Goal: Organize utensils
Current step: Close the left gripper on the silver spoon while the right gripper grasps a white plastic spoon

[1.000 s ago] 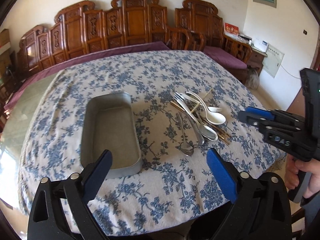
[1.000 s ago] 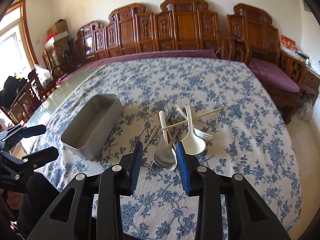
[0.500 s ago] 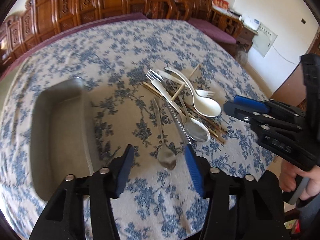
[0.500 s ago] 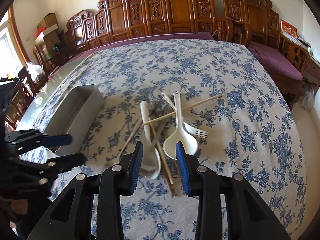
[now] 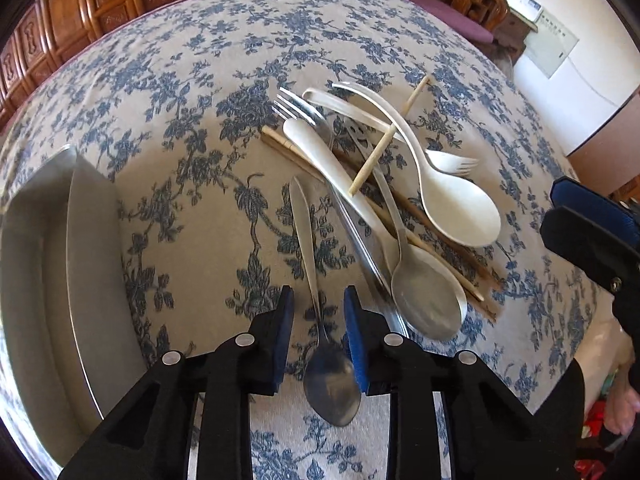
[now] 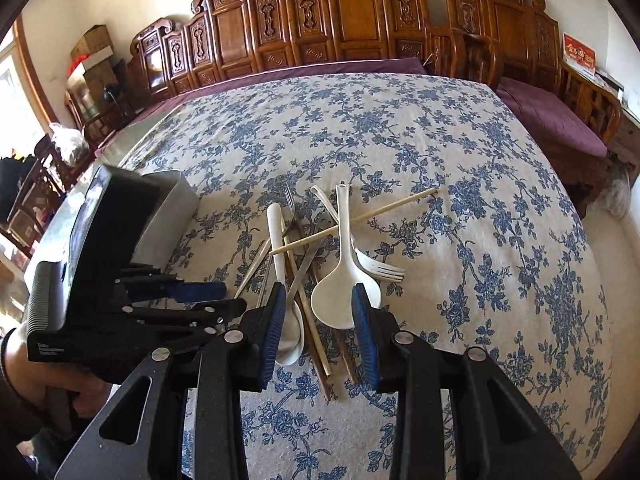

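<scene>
— Steel, that small spoon (image 5: 318, 300) lying apart from the pile (image 5: 384, 184): why is the left gripper (image 5: 318, 334) straddling its neck?

— It looks easiest to lift clear. The jaws are closing round the handle, pads not yet pressing.

— And the right gripper (image 6: 320, 324)?

— Partly spread, grasping nothing, poised above the white spoon (image 6: 342, 280) (probably next).

— The metal tray (image 5: 52, 280)?

— Beside them on the blue-flowered tablecloth (image 6: 460, 160), carved wooden chairs (image 6: 320, 20) behind.
</scene>
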{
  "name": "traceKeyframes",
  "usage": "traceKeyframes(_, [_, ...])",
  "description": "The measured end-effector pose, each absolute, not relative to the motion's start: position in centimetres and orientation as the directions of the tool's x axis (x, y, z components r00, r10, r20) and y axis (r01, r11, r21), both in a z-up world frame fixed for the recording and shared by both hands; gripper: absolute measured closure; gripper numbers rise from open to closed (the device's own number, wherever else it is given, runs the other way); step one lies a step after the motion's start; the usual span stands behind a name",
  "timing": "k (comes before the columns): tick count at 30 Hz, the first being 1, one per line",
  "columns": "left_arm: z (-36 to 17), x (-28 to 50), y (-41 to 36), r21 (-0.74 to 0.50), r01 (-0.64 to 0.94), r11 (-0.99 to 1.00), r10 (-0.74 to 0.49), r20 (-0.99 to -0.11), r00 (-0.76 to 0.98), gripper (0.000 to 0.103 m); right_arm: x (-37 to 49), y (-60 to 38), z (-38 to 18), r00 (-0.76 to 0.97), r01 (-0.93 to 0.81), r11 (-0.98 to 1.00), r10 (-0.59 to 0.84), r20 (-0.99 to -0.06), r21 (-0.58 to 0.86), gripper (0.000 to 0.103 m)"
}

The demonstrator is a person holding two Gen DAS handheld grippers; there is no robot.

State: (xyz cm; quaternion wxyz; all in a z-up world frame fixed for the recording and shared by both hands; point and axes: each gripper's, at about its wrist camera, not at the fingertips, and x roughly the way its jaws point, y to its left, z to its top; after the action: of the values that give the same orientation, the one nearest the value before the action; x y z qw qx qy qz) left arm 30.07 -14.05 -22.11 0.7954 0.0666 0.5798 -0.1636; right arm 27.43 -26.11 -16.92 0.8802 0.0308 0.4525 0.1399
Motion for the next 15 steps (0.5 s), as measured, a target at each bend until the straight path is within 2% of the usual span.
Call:
traceKeyframes(1, [-22.1,30.1,-14.2,-0.074,0.340,0.938,-0.174,-0.946,0.273,0.080,27.6,-26.1,-16.9,0.546,-0.223,0.958,0.277,-0.790,0.182,0.066])
traceKeyframes(4, [-22.3,30.2,-14.1,-0.018,0.355,0.935,-0.127,-0.950,0.286,0.100,28.2,-25.8,-16.9,0.539,-0.228,0.958,0.275,-0.796,0.176,0.066])
traceKeyframes(15, [-20.2,29.5,-10.8,-0.111,0.353,0.929,-0.223,-0.929,0.295,0.102,31.8,-25.4,-19.1,0.505,-0.234,0.960,0.253,-0.825,0.150,0.066])
